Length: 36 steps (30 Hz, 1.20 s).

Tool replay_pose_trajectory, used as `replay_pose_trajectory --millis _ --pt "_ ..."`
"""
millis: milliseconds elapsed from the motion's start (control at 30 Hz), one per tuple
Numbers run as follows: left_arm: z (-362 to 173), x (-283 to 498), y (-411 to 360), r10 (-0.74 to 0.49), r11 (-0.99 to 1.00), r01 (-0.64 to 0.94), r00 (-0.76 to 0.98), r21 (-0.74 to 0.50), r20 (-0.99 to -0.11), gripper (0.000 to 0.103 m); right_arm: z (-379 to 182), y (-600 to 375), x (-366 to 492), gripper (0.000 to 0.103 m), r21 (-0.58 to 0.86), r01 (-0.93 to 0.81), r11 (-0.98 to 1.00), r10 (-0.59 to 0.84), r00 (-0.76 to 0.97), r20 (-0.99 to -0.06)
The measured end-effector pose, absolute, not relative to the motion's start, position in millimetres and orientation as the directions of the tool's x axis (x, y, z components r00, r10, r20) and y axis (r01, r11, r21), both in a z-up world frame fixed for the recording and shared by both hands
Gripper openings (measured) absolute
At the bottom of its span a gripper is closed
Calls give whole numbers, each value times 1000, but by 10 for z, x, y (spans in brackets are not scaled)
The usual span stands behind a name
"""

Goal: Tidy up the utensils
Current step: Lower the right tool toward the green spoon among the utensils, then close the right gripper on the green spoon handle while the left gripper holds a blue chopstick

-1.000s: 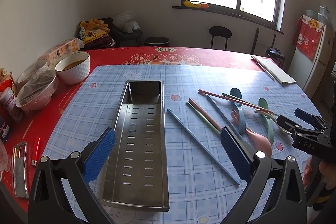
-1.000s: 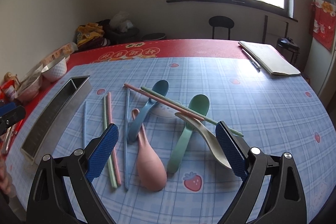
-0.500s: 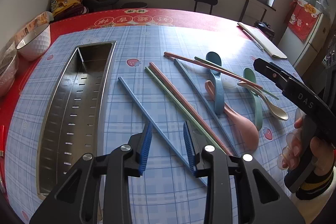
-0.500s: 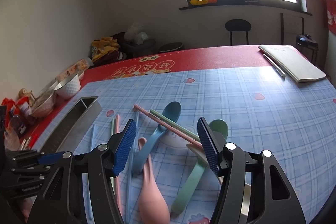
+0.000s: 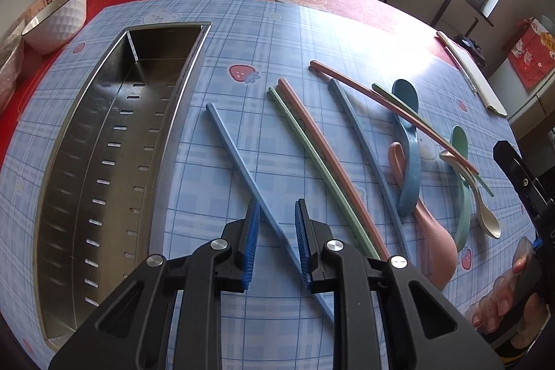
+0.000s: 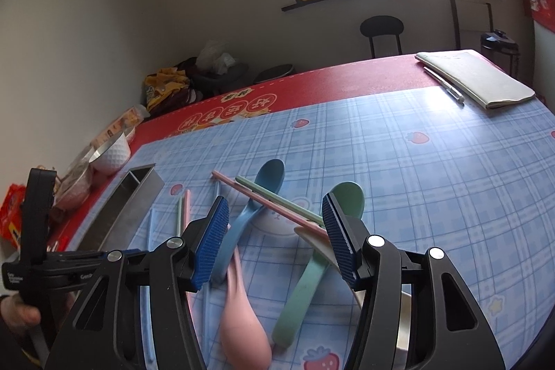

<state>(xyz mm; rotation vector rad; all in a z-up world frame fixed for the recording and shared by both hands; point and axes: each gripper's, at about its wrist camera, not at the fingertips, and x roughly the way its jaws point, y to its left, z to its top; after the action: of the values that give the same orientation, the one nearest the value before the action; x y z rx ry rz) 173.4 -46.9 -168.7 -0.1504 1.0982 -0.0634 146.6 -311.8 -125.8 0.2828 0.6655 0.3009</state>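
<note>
Covering red table (image 5: 347,2): blue plaid mat (image 5: 215,169) | left gripper (image 5: 275,243) closing, pads astride blue chopstick (image 5: 239,162) | right gripper (image 6: 274,231) parted

The long light-blue plastic chopstick (image 5: 242,169) goes under the left tool (image 5: 277,231), so its lower part is hidden. The pink plastic spoon (image 6: 242,328) looks blurry.

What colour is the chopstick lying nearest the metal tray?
Light blue chopstick; clearest in the left wrist view.
</note>
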Motion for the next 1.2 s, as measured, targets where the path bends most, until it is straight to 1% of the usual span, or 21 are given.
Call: replay_pose_trajectory --millis 267,333,433,567,633,733,767,833,933,1067,1200 --pt "-1721 1843 -529 -95 994 1 460 -107 -883 20 -1303 -3128 1472 54 366 -180 913 372 733 -569" --pt "-1723 1883 -564 -95 995 22 468 -96 -879 19 -1312 -3132 1478 54 370 -177 912 373 731 -571" --pt "-1733 1943 -646 -70 997 70 487 -42 -871 19 -1326 -3131 1485 54 375 -173 911 375 726 -576" --pt "-1741 1978 -655 -44 998 62 501 -15 -864 19 -1332 -3135 1487 54 378 -170 910 376 725 -577" --pt "-1752 1972 -668 -12 998 52 522 18 -853 20 -1336 -3147 1482 54 379 -167 910 373 727 -576" --pt "-1758 1906 -667 12 998 43 540 42 -842 12 -1356 -3168 1492 54 377 -146 915 357 728 -585" --pt "-1757 1871 -687 17 997 54 539 55 -842 9 -1360 -3178 1490 54 379 -143 914 357 727 -586" --pt "-1751 1784 -710 1 994 93 527 59 -850 6 -1356 -3185 1478 54 380 -142 914 356 729 -584" --pt "-1744 1678 -725 -16 985 157 509 75 -861 6 -1338 -3180 1460 55 377 -148 915 357 733 -579" --pt "-1752 1636 -701 -19 982 171 520 82 -854 9 -1350 -3145 1460 54 370 -157 916 361 725 -586" --pt "-1767 1590 -770 15 977 172 546 130 -838 9 -1361 -3136 1477 54 369 -151 917 357 723 -591"
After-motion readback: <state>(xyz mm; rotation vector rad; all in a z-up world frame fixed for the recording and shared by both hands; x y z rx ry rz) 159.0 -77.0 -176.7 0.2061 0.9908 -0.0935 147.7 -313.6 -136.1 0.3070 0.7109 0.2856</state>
